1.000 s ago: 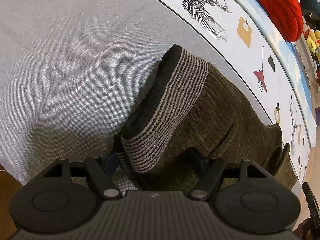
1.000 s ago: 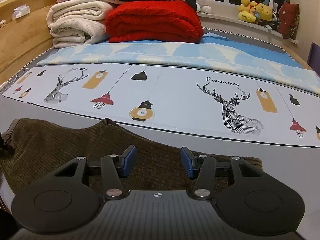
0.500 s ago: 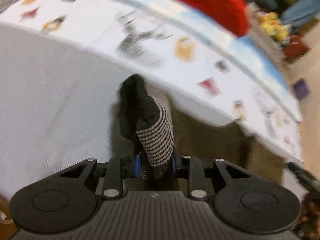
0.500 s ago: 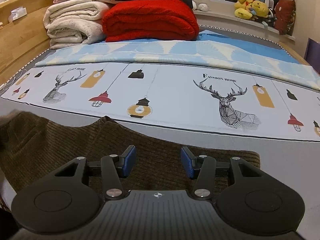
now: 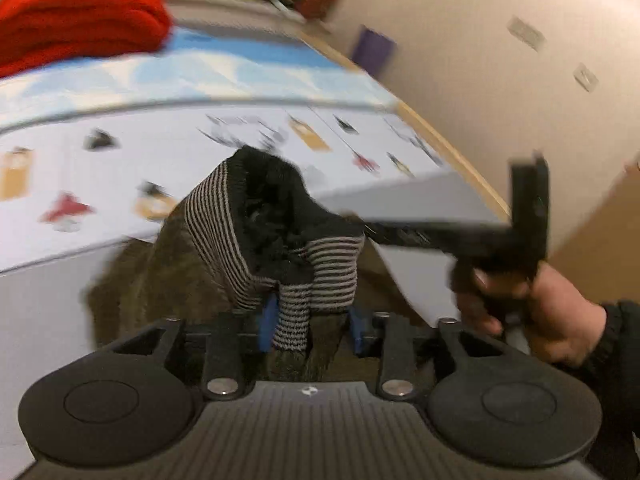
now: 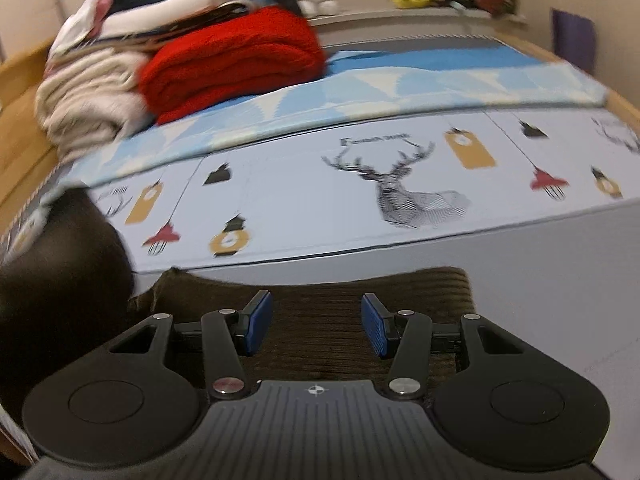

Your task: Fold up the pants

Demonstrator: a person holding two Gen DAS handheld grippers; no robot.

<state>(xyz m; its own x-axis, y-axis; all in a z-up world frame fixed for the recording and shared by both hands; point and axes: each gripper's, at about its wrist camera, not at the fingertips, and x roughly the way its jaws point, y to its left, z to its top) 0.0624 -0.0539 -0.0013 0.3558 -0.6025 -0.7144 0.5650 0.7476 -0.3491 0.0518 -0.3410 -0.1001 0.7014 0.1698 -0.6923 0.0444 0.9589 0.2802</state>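
While the left tongs (image 5: 310, 326) are closed on the striped waistband (image 5: 294, 316) of the pants (image 5: 168, 276), the band stands up in front of them and its black fleece lining (image 5: 272, 216) opens toward the camera. The olive-brown cloth of the pants hangs down from the band to the left of these tongs and reaches the bed (image 5: 36, 312) below. To the right of the left tongs a hand (image 5: 556, 312) holds a black handle, and this part is blurred. The right tongs (image 6: 316, 326) are wide apart with nothing between the blue pads (image 6: 258, 322), and they hover just above a flat part of the pants (image 6: 320, 312) that lies on the grey sheet under them. Beyond the right tongs is the printed cover (image 6: 304, 200) with a deer and lamps. Farther away, to the left, sits a folded red blanket (image 6: 236, 60), next to a pile of pale bedding (image 6: 88, 92).
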